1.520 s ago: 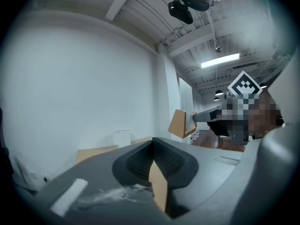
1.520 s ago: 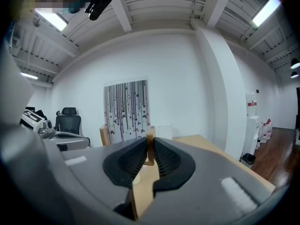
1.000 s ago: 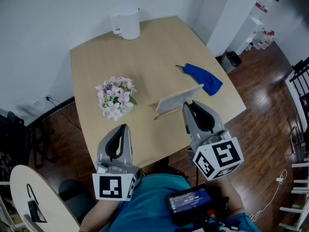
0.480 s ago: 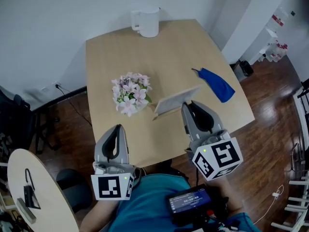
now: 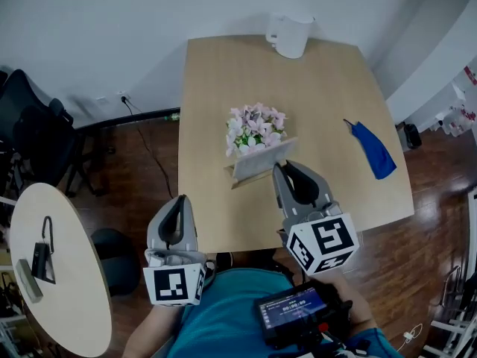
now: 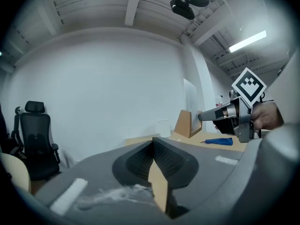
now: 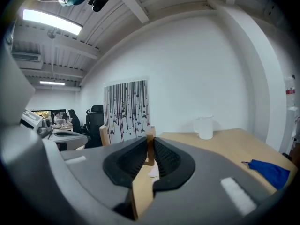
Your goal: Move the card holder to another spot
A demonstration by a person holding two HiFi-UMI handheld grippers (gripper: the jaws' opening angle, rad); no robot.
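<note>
My right gripper: jaws clenched on holder end, so its card stands upright, beside flowers. Left gripper: jaws closed, empty, spare, off counter's near edge.

The table was light wood. The card holder at its near edge was pale brown. Its card was white with thin dark stripes. The flowers were pink and white. The far jug was white. The cloth on the right was blue. The left gripper and right gripper were grey, with black-and-white squares on their cubes. The floor was dark brown.
</note>
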